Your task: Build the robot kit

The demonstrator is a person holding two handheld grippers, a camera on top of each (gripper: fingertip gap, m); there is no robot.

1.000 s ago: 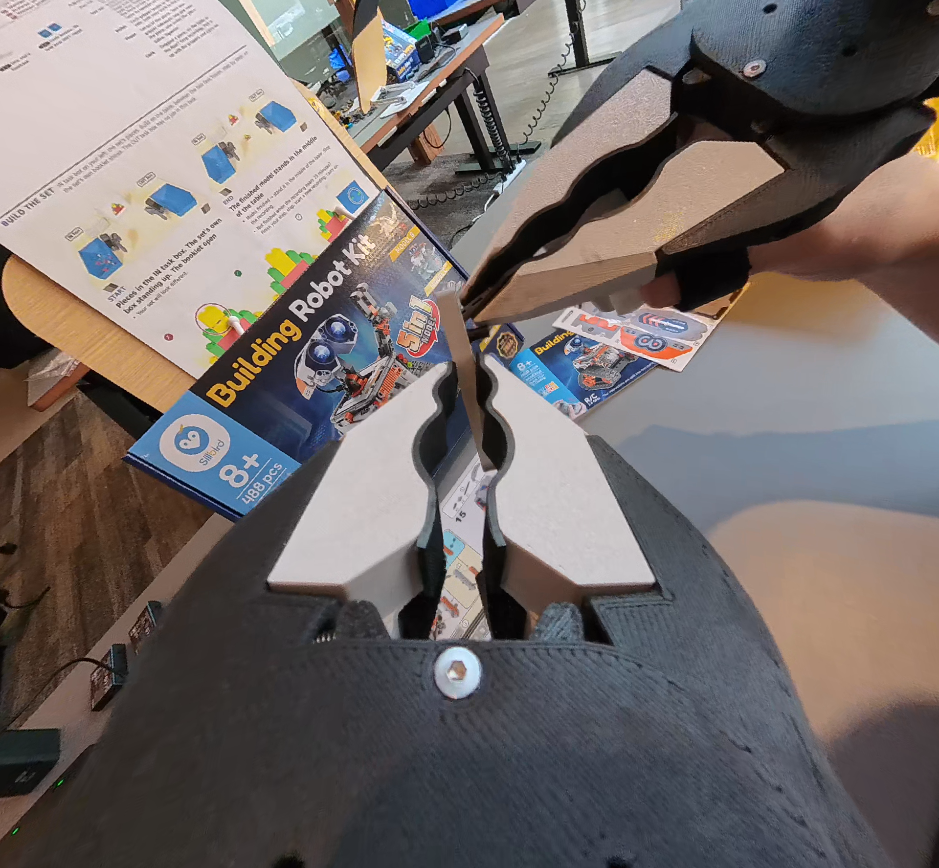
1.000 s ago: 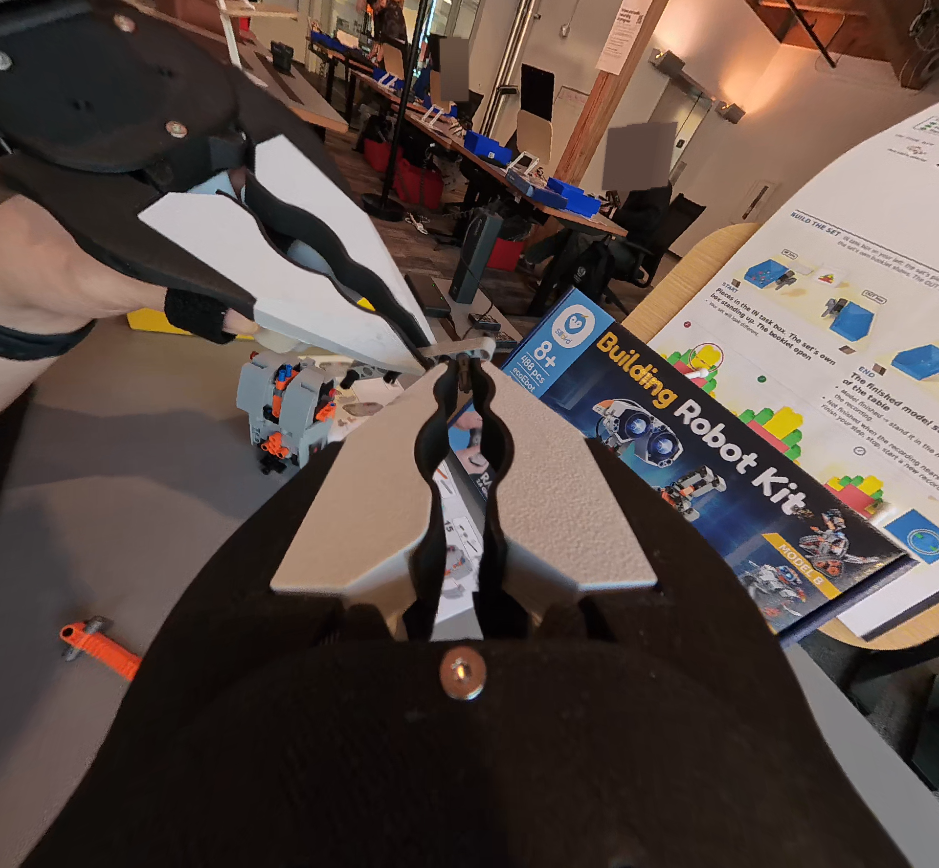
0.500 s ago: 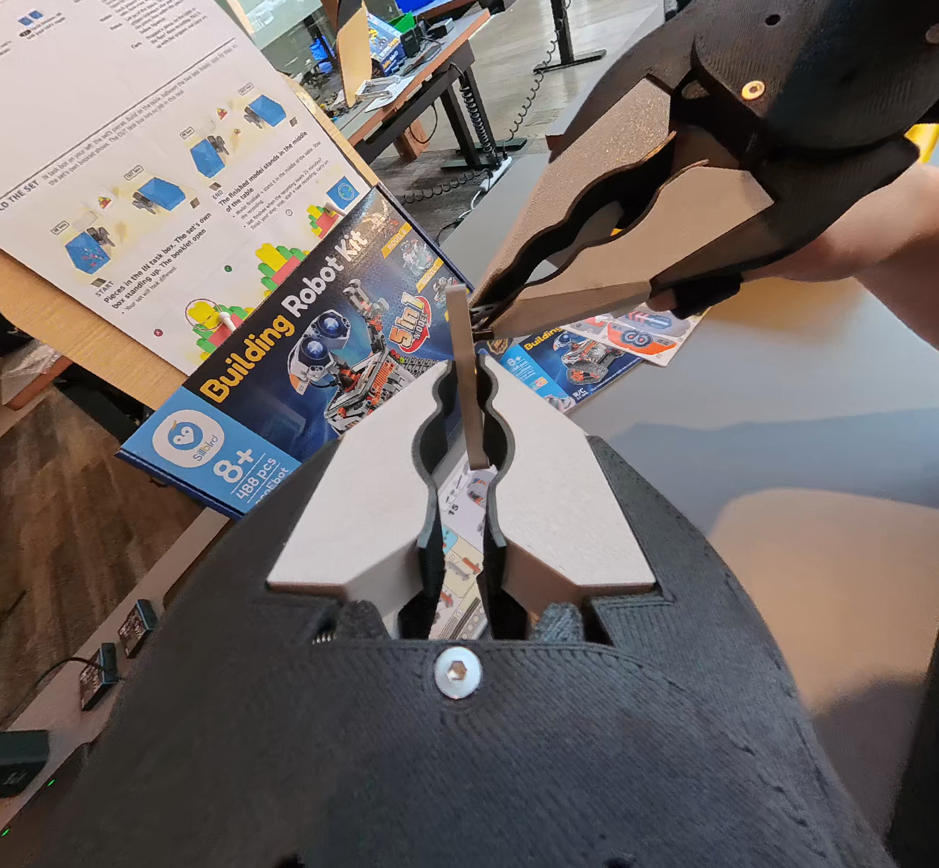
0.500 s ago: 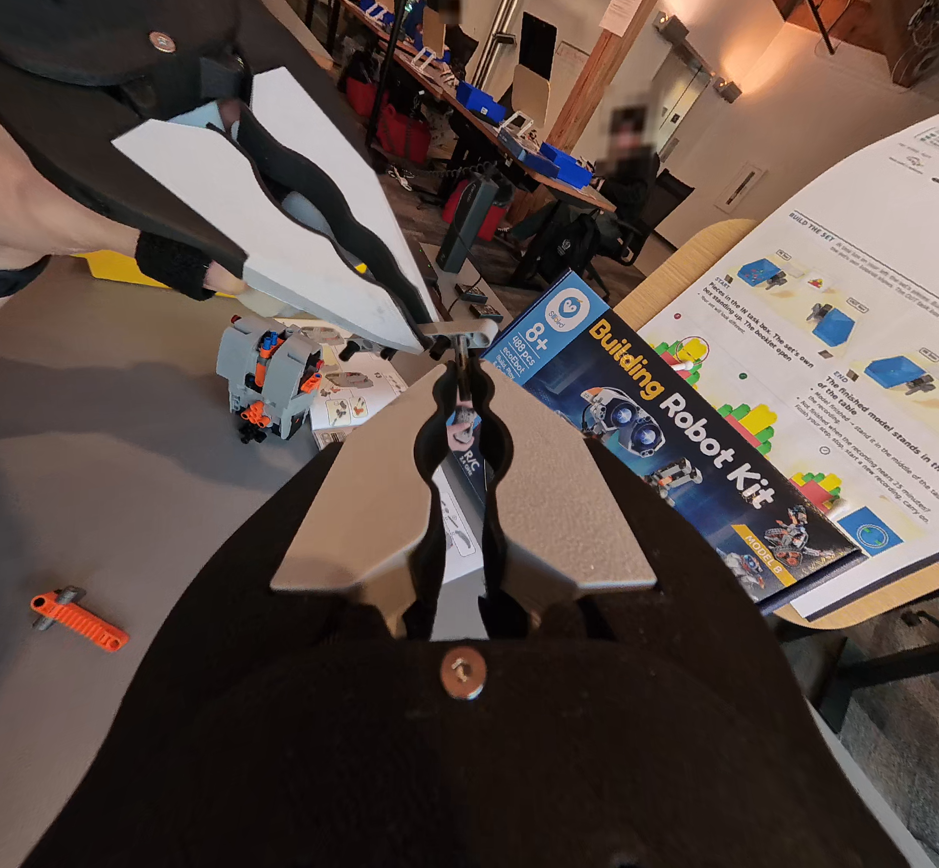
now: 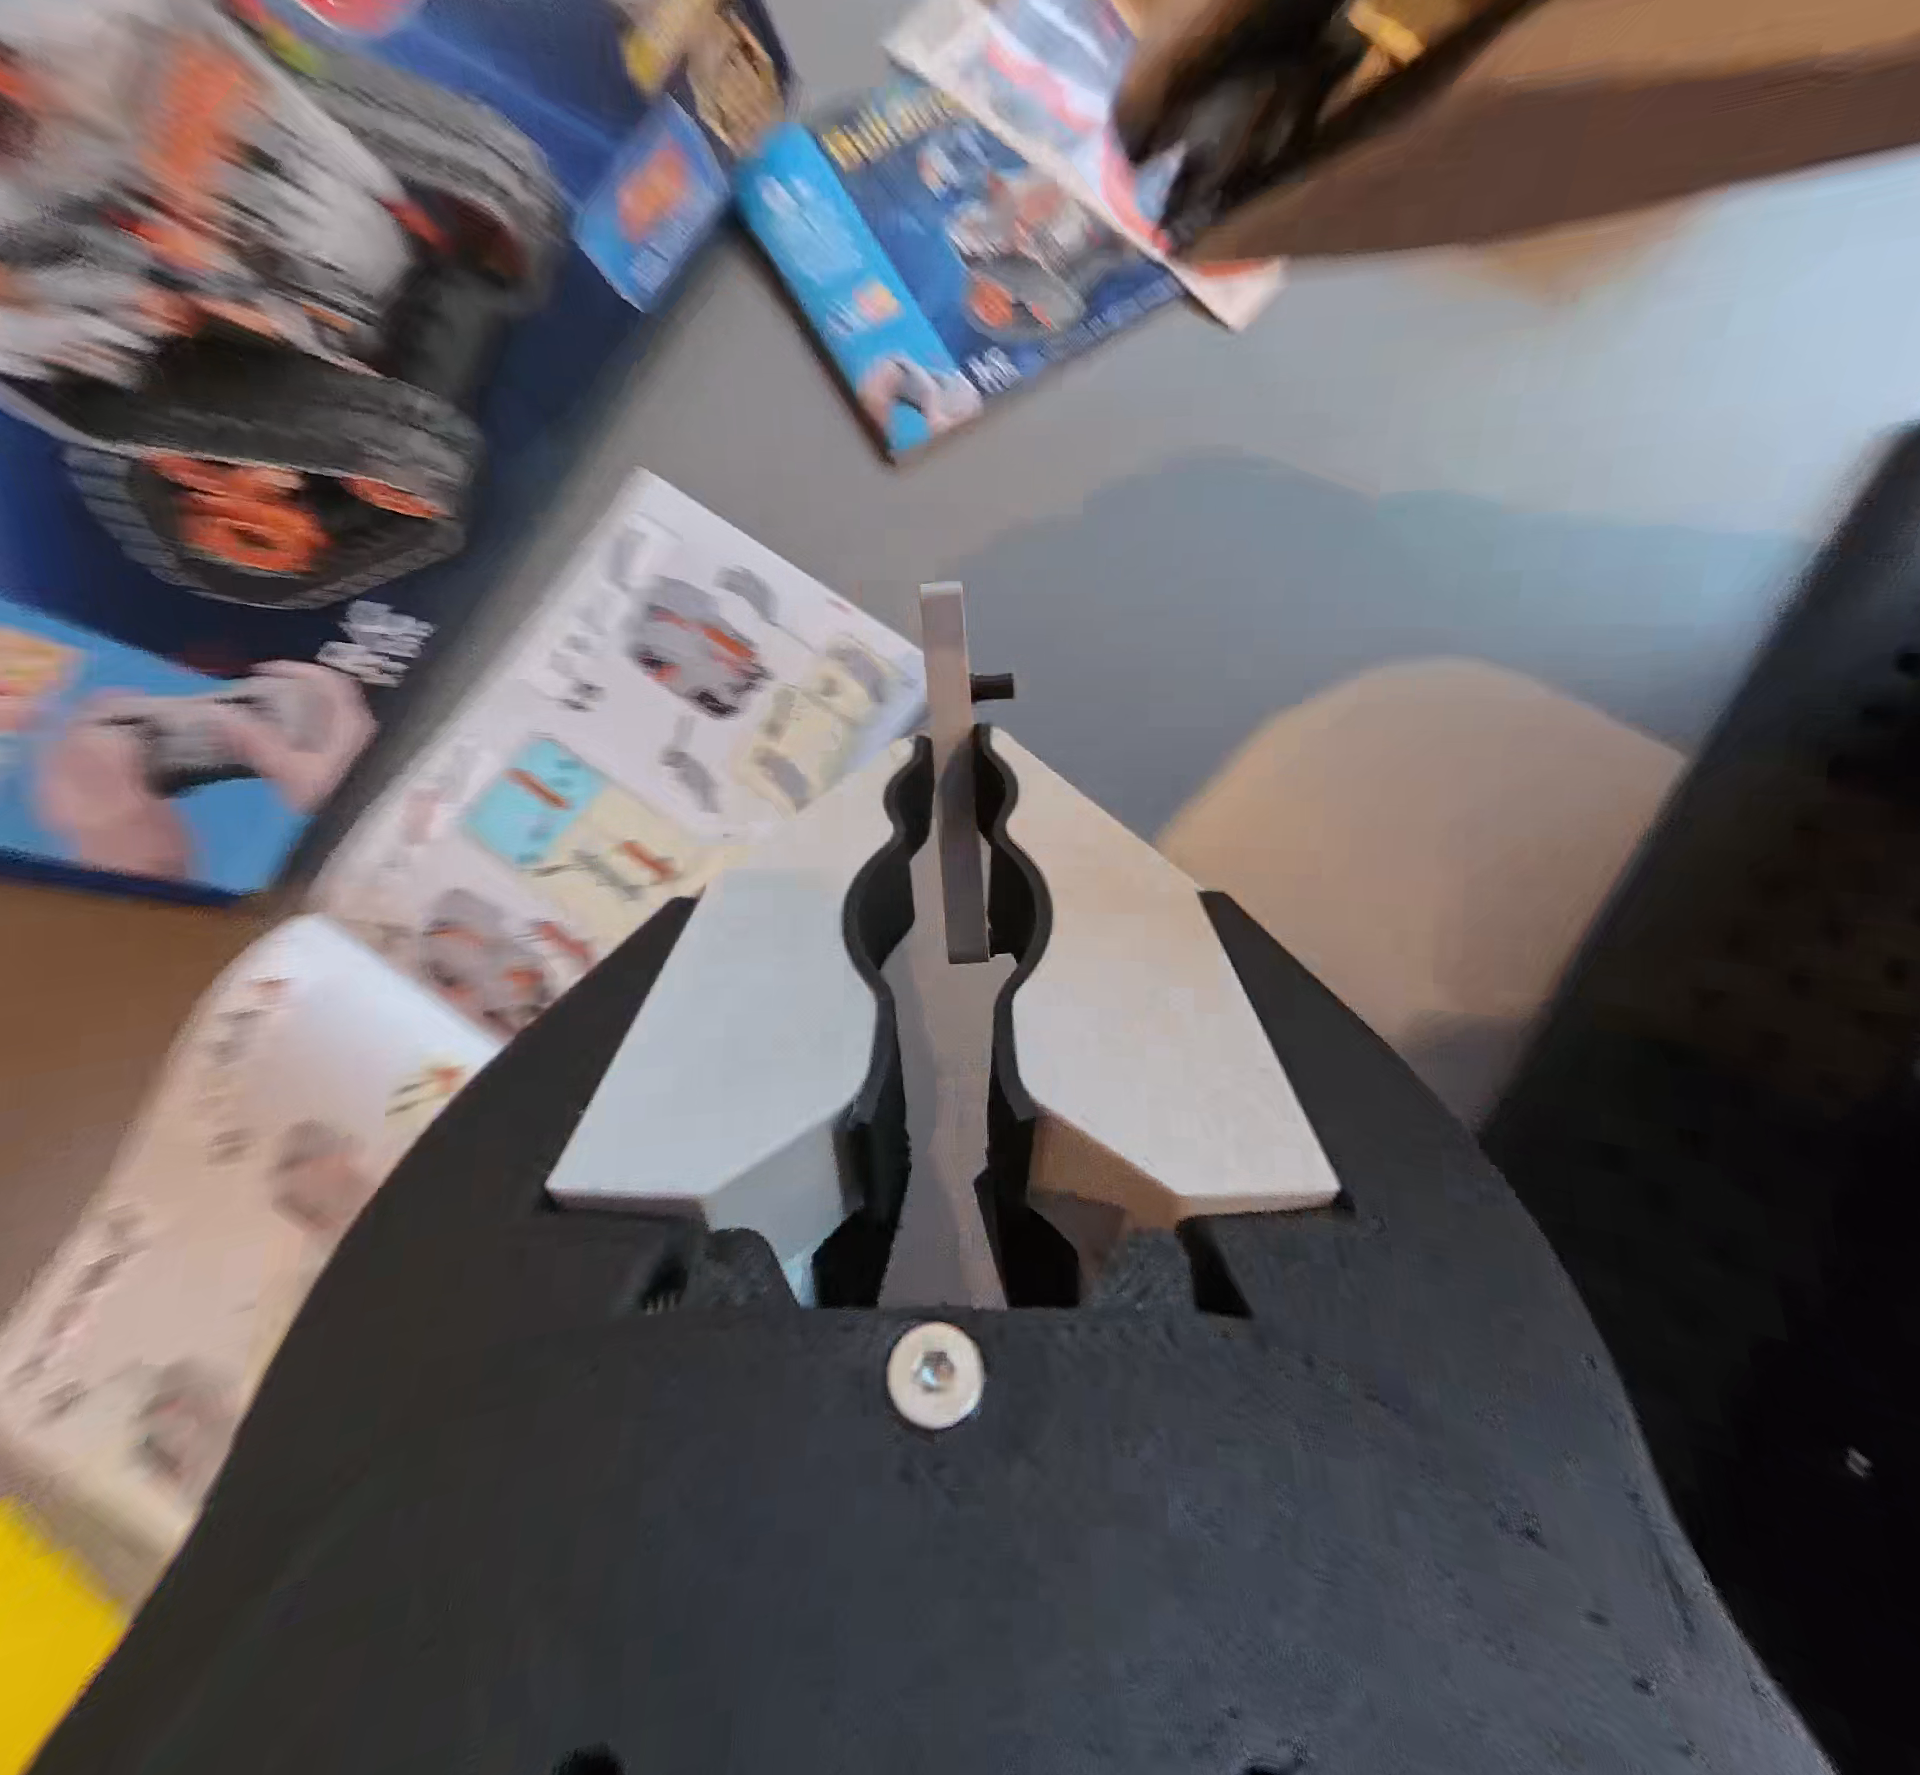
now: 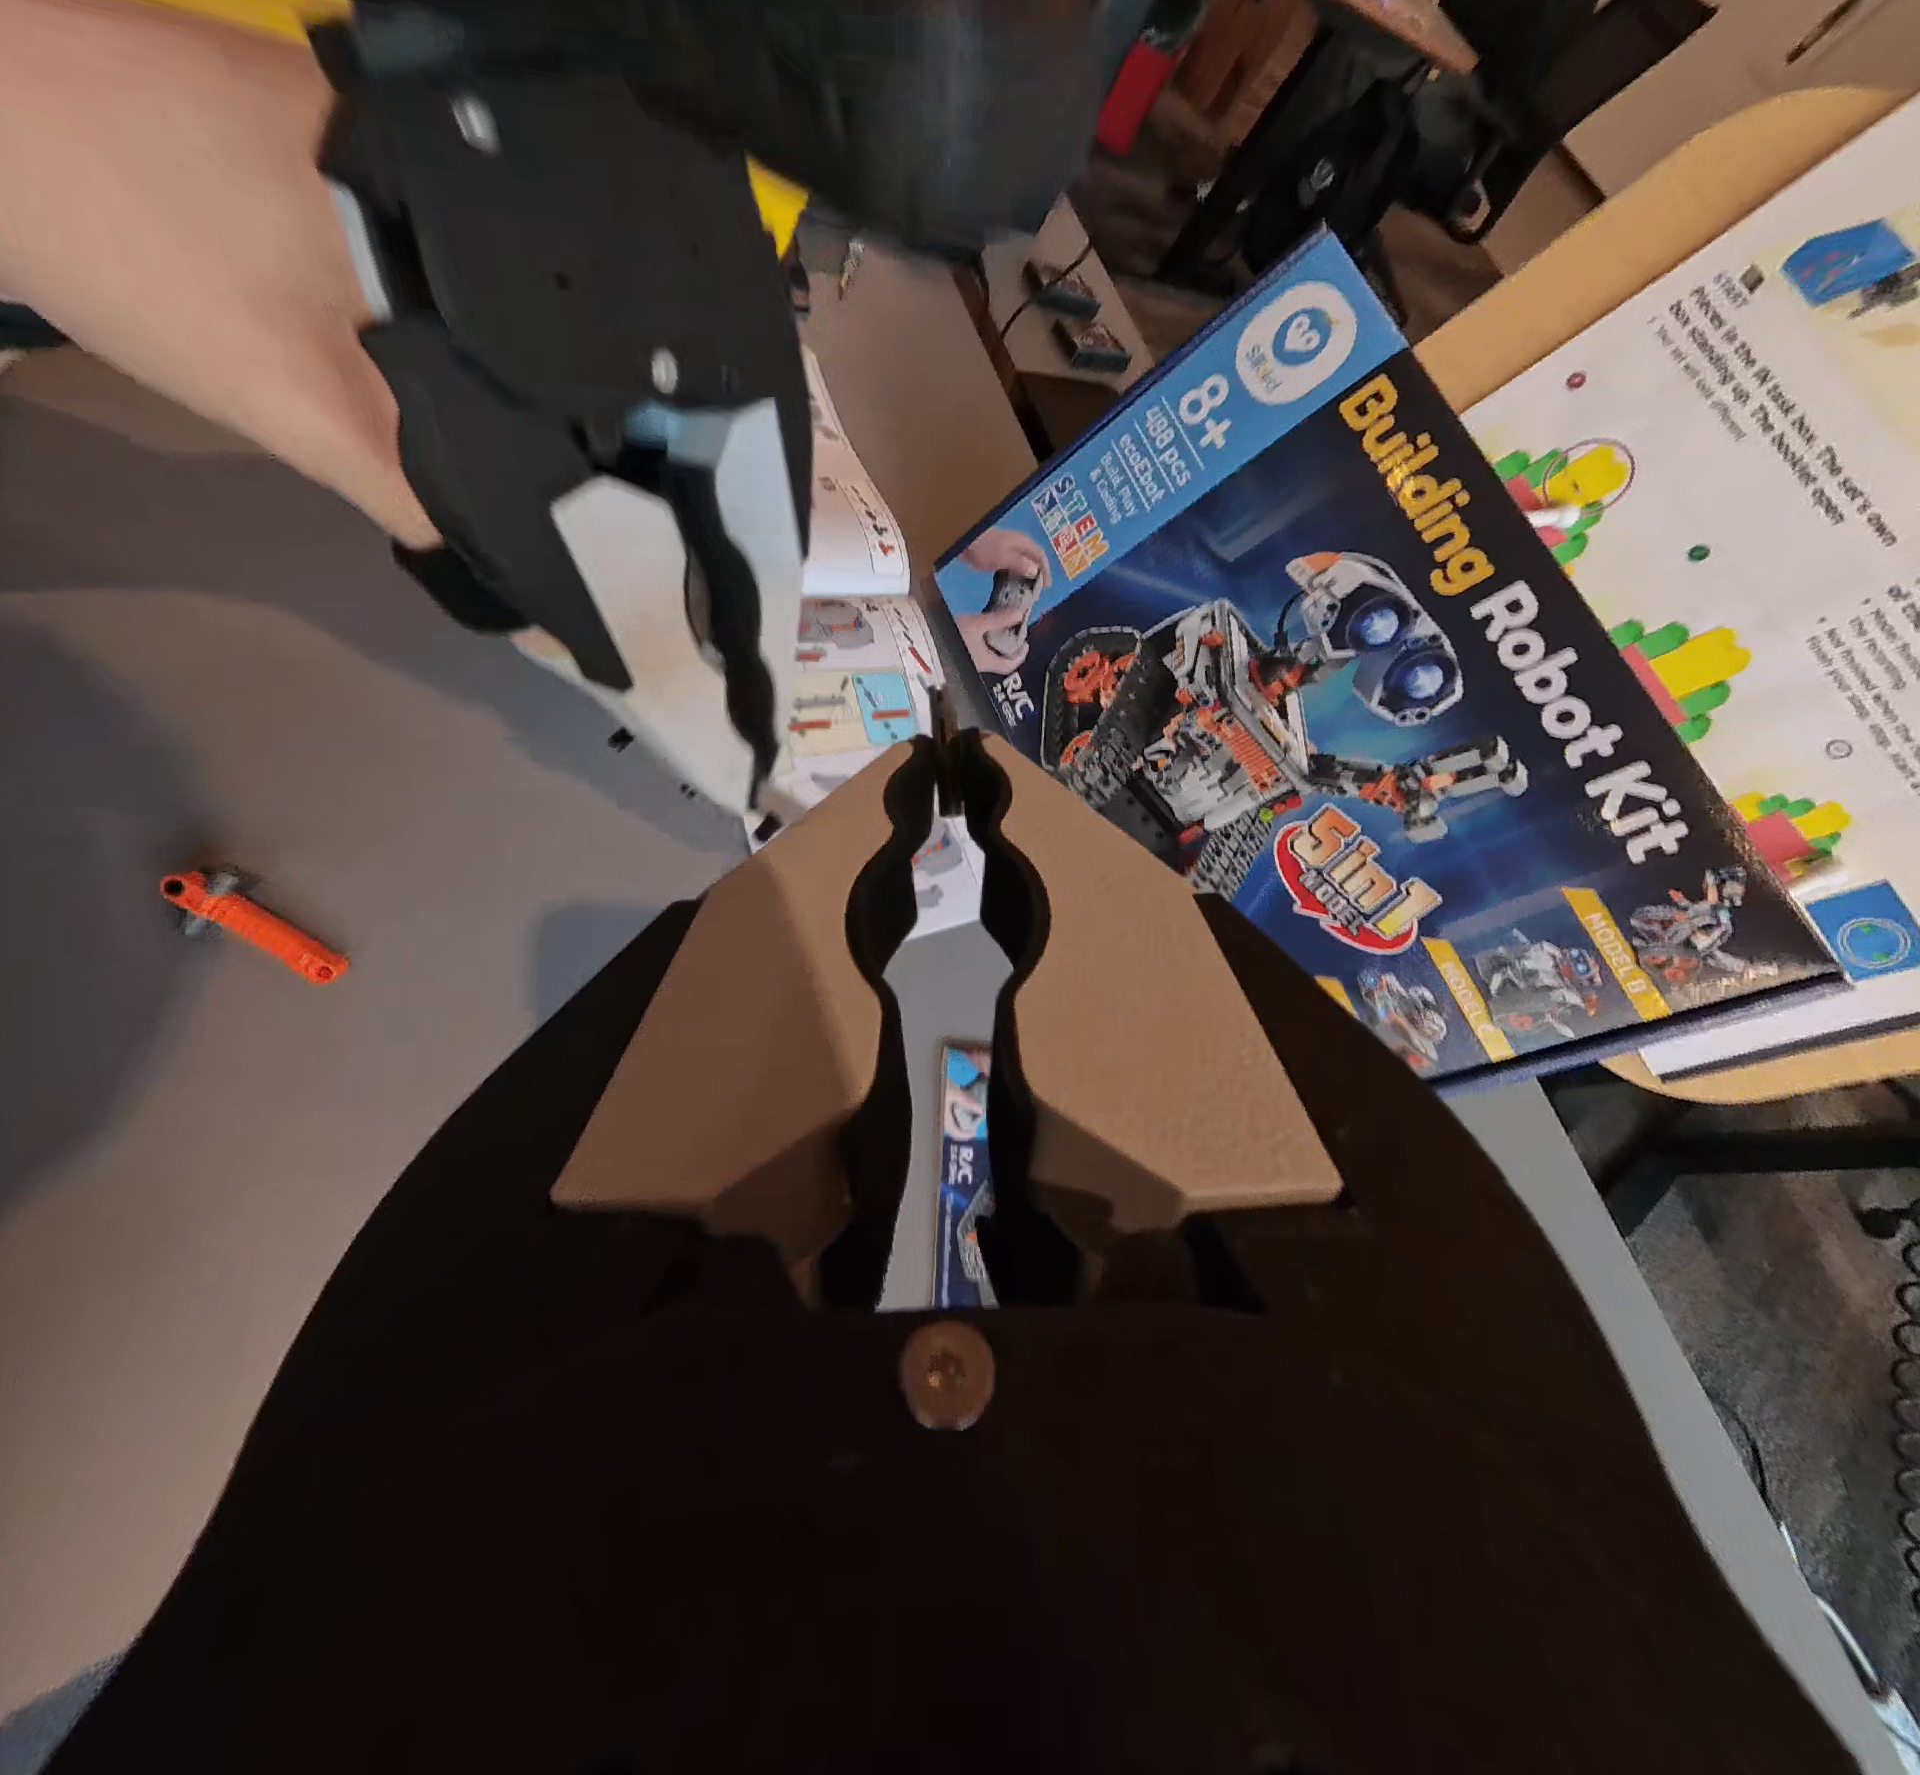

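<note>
Above the grey table [image 5: 1455, 437], left tongs [image 5: 948, 749] clamping grey beam [image 5: 954, 790], right tongs [image 6: 943, 749] pinching black pin [image 6: 943, 738].

The left claw [image 5: 948, 769] had a black, coarse-textured printed body, a silver hex screw at its centre, and two pale grey wedge fingers [image 5: 748, 1029] lined with wavy black pads. The right claw [image 6: 948, 769] matched it in shape: black body, one round screw, tan-lit fingers [image 6: 1143, 1029], scalloped black pads.
</note>
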